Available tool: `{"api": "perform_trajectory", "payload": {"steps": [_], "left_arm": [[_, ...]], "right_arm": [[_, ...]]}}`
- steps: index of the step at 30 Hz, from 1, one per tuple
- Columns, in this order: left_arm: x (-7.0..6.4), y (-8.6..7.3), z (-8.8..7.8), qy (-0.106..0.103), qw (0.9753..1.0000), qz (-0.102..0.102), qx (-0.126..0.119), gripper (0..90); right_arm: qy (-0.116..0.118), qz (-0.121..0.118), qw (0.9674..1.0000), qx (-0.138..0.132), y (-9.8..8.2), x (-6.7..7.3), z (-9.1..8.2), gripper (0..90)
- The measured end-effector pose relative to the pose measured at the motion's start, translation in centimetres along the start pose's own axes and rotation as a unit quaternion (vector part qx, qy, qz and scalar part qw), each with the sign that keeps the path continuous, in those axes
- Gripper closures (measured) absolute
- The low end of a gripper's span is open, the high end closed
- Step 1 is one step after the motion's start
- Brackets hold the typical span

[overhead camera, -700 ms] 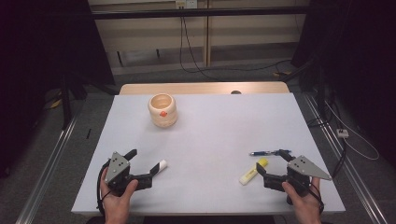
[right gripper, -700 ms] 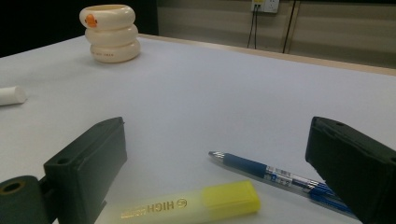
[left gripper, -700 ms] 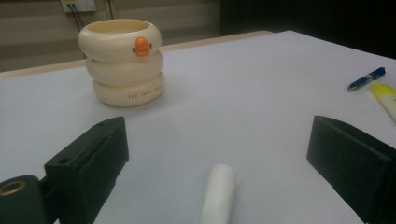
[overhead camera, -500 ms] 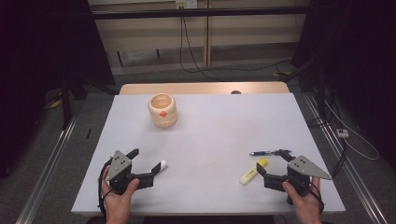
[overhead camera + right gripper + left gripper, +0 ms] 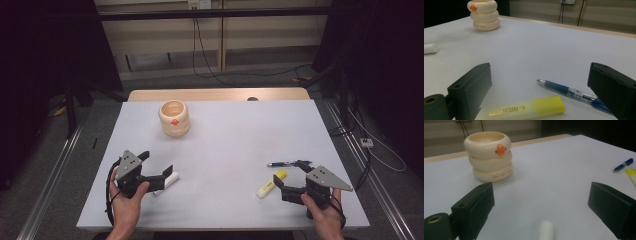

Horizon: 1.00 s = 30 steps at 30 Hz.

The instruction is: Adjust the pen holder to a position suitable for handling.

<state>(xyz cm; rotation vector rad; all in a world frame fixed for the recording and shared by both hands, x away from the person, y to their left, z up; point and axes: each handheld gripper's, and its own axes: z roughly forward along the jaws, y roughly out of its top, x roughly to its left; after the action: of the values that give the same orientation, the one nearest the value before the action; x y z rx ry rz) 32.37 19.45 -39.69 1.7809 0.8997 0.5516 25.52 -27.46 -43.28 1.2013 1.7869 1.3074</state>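
Observation:
My left gripper (image 5: 156, 164) is open near the table's front left. A white cylinder (image 5: 169, 181) lies on the table just under its jaws, and in the left gripper view the cylinder (image 5: 546, 230) sits low between the wide jaws of that gripper (image 5: 541, 202), untouched. At the front right, my right gripper (image 5: 288, 172) is open too. A yellow highlighter (image 5: 529, 107) and a blue pen (image 5: 571, 92) lie between and just ahead of the jaws of the right gripper (image 5: 540, 82), neither one gripped. From above, the highlighter (image 5: 271, 183) lies left of the pen (image 5: 287, 163).
A cream ringed pot (image 5: 174, 118) with an orange duck bill stands at the back left of the white table (image 5: 235, 135); it also appears as the pot (image 5: 488, 156) ahead of the left jaws. Cables trail on the floor behind the table.
The left hand has edged a little forward over the white cylinder. The right hand and the objects lie as before.

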Motion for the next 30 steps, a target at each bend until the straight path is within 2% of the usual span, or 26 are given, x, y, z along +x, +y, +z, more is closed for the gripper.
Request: {"api": "perform_trajectory", "payload": {"steps": [4, 7, 9, 12, 16, 18, 20, 22, 23, 25, 30], "left_arm": [[0.3, 1.1, 0.6, -0.003, 0.9999, 0.008, 0.005, 6.6], [0.7, 2.2, 1.5, 0.008, 0.9999, 0.006, 0.009, 7.4], [1.0, 3.0, 2.2, 0.003, 0.9999, 0.010, 0.011, 10.8], [1.6, 4.1, 3.0, 0.011, 0.9998, 0.012, 0.007, 11.4], [2.5, 5.3, 3.2, 0.004, 0.9998, -0.014, -0.011, 11.3], [2.9, 5.8, 3.4, 0.012, 0.9997, -0.019, -0.007, 11.0], [3.3, 6.2, 3.7, 0.012, 0.9995, -0.029, -0.006, 9.4], [3.8, 6.6, 4.1, 0.010, 0.9993, -0.036, 0.003, 8.0], [4.0, 6.8, 4.3, 0.012, 0.9994, -0.033, 0.005, 8.0], [4.5, 7.3, 5.0, 0.023, 0.9990, -0.027, 0.026, 8.5], [5.6, 8.3, 6.8, 0.027, 0.9985, -0.014, 0.046, 9.6]], "right_arm": [[0.001, -0.002, 1.0000, 0.001, 0.0, 0.1, 0.0, 4.8], [0.004, -0.002, 1.0000, 0.003, 0.0, 0.1, 0.1, 4.6], [0.007, -0.003, 1.0000, 0.003, 0.0, 0.1, 0.1, 4.6], [0.006, -0.009, 0.9999, 0.004, 0.0, 0.2, 0.1, 4.5], [0.006, -0.009, 0.9999, 0.006, 0.0, 0.2, 0.1, 4.5], [0.006, -0.007, 0.9999, 0.006, 0.0, 0.2, 0.1, 4.5], [0.005, -0.008, 0.9999, 0.007, 0.0, 0.3, 0.1, 4.4], [0.008, -0.005, 0.9999, 0.008, 0.0, 0.4, 0.0, 4.0], [0.008, -0.005, 0.9999, 0.008, 0.0, 0.4, 0.0, 4.0], [0.008, -0.005, 0.9999, 0.008, 0.0, 0.3, 0.1, 4.0], [0.007, -0.006, 0.9999, 0.008, 0.0, 0.3, 0.1, 3.8]]}}
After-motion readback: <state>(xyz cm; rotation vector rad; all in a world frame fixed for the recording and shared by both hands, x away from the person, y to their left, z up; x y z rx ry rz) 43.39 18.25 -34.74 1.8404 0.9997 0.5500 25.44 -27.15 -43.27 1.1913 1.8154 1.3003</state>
